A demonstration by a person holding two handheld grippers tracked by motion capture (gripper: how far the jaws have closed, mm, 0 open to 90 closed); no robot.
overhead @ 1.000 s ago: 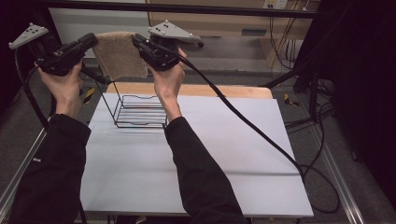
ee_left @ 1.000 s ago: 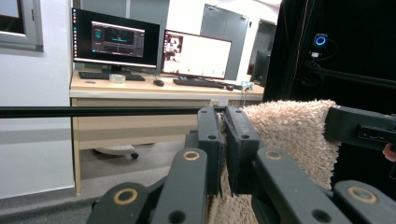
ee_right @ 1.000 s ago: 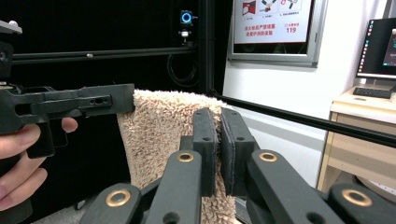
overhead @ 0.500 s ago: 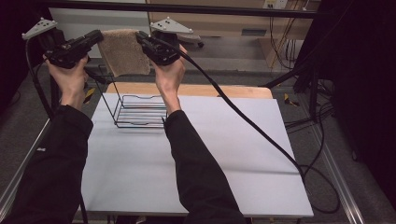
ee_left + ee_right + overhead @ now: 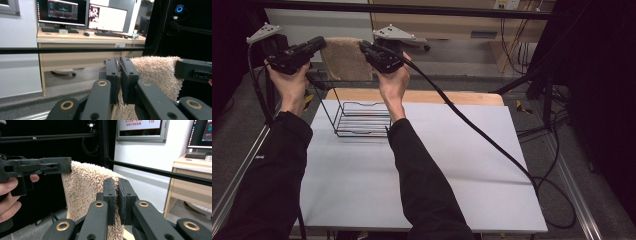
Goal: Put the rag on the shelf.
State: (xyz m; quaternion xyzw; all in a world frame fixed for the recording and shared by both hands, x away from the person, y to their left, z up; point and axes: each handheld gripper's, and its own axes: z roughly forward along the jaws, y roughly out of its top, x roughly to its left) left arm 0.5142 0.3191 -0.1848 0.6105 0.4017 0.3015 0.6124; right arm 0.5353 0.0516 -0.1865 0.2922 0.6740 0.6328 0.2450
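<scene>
In the high view the person's two sleeved forearms rise from the bottom edge over the white table (image 5: pixel 422 165), and past them, at about 11 o'clock from the table's middle, stands an empty black wire basket (image 5: pixel 362 117) near the far left corner, just short of the wooden strip (image 5: pixel 452 96) along the far edge. Above and beyond the basket both hands are raised, and a beige fluffy towel (image 5: pixel 346 60) hangs stretched between the two tools, its lower edge hanging above the basket's rim. The left gripper (image 5: pixel 319 45) pinches the towel's top corner at 9 o'clock of the cloth, and the right gripper (image 5: pixel 364 48) pinches the opposite top corner at 3 o'clock. In the left gripper view the two black jaws stand nearly together with the towel's (image 5: pixel 160 75) edge squeezed in the narrow slot between the pads; the rest of the cloth spreads away toward 3 o'clock, where the other tool (image 5: pixel 195 71) clamps its far corner. In the right gripper view the jaws are likewise pressed close on the near edge of the towel (image 5: pixel 85 187), which runs off toward 10 o'clock to the other tool (image 5: pixel 37 166) held in the person's fingers (image 5: pixel 10 192). Farther off are a black bar (image 5: pixel 75 50) and a desk with monitors (image 5: pixel 82 15).
</scene>
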